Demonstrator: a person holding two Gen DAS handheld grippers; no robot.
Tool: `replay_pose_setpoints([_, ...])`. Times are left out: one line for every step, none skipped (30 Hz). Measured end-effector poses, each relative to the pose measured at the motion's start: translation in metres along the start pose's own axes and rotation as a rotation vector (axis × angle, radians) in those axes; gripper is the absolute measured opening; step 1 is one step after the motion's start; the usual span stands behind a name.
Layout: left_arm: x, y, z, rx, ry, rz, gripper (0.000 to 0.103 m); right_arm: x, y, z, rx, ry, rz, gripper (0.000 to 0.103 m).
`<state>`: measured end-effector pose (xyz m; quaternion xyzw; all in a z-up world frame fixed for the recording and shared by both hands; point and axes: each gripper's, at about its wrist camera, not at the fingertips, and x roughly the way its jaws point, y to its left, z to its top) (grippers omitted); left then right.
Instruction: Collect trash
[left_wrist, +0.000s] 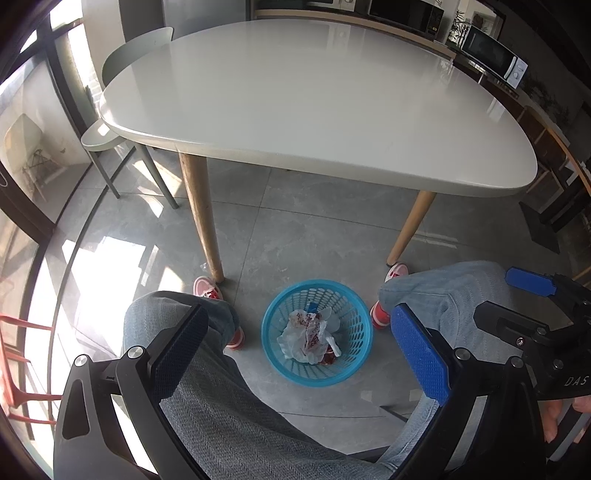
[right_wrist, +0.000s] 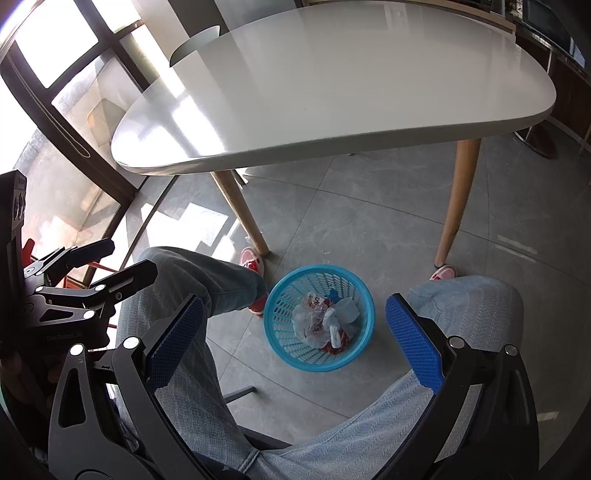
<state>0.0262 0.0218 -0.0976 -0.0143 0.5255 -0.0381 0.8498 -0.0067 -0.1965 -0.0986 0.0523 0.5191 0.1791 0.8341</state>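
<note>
A blue plastic basket (left_wrist: 349, 363) stands on the floor between the person's knees; it also shows in the right wrist view (right_wrist: 284, 350). Crumpled white and red wrappers (left_wrist: 308, 338) lie inside it, with a clear cup beside them in the right wrist view (right_wrist: 349, 309). My left gripper (left_wrist: 299, 350) is open and empty, held above the basket. My right gripper (right_wrist: 295, 339) is open and empty, also above the basket. The right gripper's blue fingers show at the right edge of the left wrist view (left_wrist: 530, 282).
A white rounded table (left_wrist: 314, 99) on wooden legs (left_wrist: 201, 218) stands just beyond the basket, its top bare. The person's jeans-clad knees (left_wrist: 461, 291) and pink shoes (left_wrist: 208, 288) flank the basket. A chair (left_wrist: 110, 136) sits at the table's far left.
</note>
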Motion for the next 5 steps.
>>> replay_pose_setpoints([0.0004,-0.0001,0.0000,0.000,0.001,0.002,0.097,-0.0002,-0.0003,0.0005,-0.001,0.000,0.001,0.094])
replay_pose_setpoints([0.0005,0.0005,-0.0002,0.000,0.002,0.003,0.097,0.0004,0.0001,0.0004,-0.001,0.000,0.000,0.094])
replay_pose_setpoints([0.0011,-0.0008,-0.0005,0.001,0.003,0.003,0.097,0.0005,0.0004,-0.0001,-0.002,0.000,0.000,0.094])
replay_pose_setpoints([0.0011,-0.0009,-0.0005,0.001,0.003,0.003,0.097,0.0006,0.0004,-0.0001,-0.001,0.000,0.000,0.094])
replay_pose_setpoints([0.0010,-0.0019,-0.0006,0.003,0.003,0.002,0.097,0.0005,0.0003,0.0000,-0.001,0.001,0.000,0.094])
